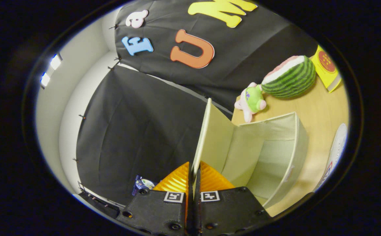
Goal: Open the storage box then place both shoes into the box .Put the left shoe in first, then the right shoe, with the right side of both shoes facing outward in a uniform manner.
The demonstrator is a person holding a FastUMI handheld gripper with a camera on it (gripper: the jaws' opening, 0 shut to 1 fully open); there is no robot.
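One white shoe [336, 154] shows only in part, cut off beyond the storage box [285, 147] on the wooden table [321, 108]. Orange ribbed fingers [177, 180] of the hand-held gripper [193, 178] pinch the box's stiff cream fabric lid [211, 137], raised on edge. Inside, the box looks bare. Behind it lie a plush toy [252, 100], a watermelon cushion [289, 78] and a yellow book [326, 67].

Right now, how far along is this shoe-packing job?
Early. The gripper is shut on the storage box's lid, which is swung up, so the storage box looks open and has no shoe inside. A white shoe lies on the table beside it; both shoes remain.
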